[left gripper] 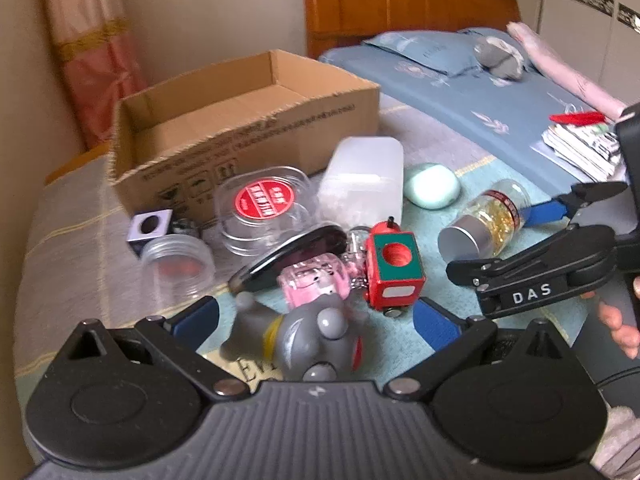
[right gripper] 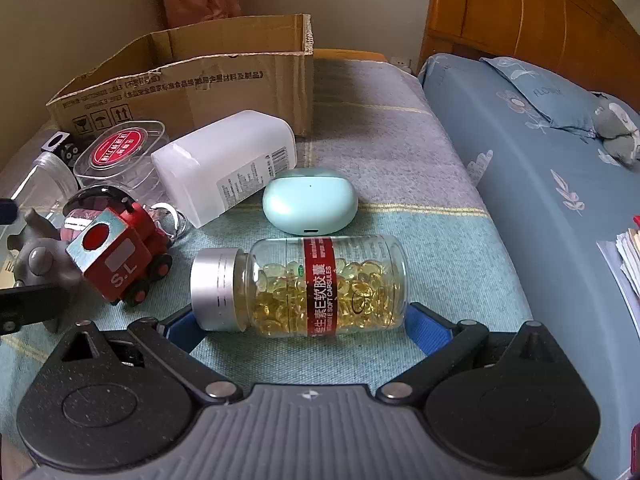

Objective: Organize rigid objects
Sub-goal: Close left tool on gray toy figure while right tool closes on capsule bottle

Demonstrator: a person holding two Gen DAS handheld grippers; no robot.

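Note:
A grey toy figure (left gripper: 304, 336) lies between the fingers of my open left gripper (left gripper: 316, 316), which straddles it. Beyond it lie a pink clear toy (left gripper: 316, 280) and a red toy train (left gripper: 394, 272). My right gripper (right gripper: 304, 326) is open around a capsule bottle (right gripper: 316, 284) with a silver cap, lying on its side. The right gripper also shows in the left wrist view (left gripper: 560, 220) beside that bottle (left gripper: 486, 220). An open cardboard box (left gripper: 240, 120) stands behind the pile.
A white plastic box (right gripper: 224, 160), a mint earbud case (right gripper: 310, 206), clear round containers (left gripper: 260, 208), a clear jar (left gripper: 176, 264) and a small cube (left gripper: 150, 226) lie on the blanket. A bed with a blue sheet (right gripper: 520, 160) is to the right, papers (left gripper: 580, 148) on it.

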